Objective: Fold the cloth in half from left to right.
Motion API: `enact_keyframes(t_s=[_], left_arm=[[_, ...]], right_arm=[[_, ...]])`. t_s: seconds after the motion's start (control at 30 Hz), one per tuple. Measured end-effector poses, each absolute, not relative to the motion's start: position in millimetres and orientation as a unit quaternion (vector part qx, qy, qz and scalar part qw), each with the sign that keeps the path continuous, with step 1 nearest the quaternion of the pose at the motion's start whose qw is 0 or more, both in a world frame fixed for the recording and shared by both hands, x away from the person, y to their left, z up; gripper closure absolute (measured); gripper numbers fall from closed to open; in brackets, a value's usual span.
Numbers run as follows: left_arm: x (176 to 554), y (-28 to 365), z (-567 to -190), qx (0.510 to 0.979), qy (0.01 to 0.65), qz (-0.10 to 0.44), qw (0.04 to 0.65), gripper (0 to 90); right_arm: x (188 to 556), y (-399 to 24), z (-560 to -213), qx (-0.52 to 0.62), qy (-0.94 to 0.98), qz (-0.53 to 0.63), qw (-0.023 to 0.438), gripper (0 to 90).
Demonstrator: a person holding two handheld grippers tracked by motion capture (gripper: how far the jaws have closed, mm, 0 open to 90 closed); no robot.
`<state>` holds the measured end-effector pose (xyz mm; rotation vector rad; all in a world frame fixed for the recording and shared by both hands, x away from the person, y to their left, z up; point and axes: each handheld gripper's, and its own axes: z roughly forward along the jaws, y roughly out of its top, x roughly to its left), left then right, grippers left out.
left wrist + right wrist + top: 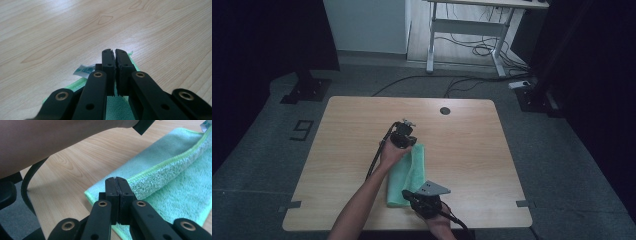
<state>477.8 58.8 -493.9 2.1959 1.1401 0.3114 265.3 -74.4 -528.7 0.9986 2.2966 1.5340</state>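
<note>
Left hand-held gripper (404, 134): jaws pressed together on the far edge of the green towel (408, 175), at the corner that carries a small white label (83, 69). In its own view a sliver of cloth seems pinched between the tips, so I judge it to be gripping the towel.

Right hand-held gripper (413, 195): jaws also drawn together at the towel's near edge. In the right gripper view the tips (116, 185) sit over the near corner, where the top layer folds back; whether cloth is actually caught between them, cannot tell.

Towel: folded into a long strip, long axis running 12 to 6 o'clock across the desk (472, 150), just 6 o'clock of centre. Left gripper holds the 12 o'clock end, right gripper the 6 o'clock end; each is on its own end, neither nearer overall. Judgement: any next fold or lift turns on these two ends moving along that axis.

Desk: pale wood grain, a dark round cable port (444, 110) toward 12 o'clock.

Room: dim; grey floor, a white-legged table (467, 30) with loose cables beyond, at 12 o'clock.
</note>
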Motion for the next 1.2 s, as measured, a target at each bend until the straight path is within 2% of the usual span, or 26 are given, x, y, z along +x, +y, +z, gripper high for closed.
enact_keyframes(t_s=[0.67, 1.2], left_arm=[[482.4, 38.7, -519.6, 0.842, 0.434, 0.105, 0.302, 85.9], [487.3, 47.7, -508.3, 0.835, 0.44, 0.114, 0.309, 85.8]], right_arm=[[263.6, -92.5, -549.8, 0.367, 0.786, 0.488, 0.099, 87.9], [266.3, -99.5, -547.0, 0.378, 0.775, 0.497, 0.104, 87.8]])
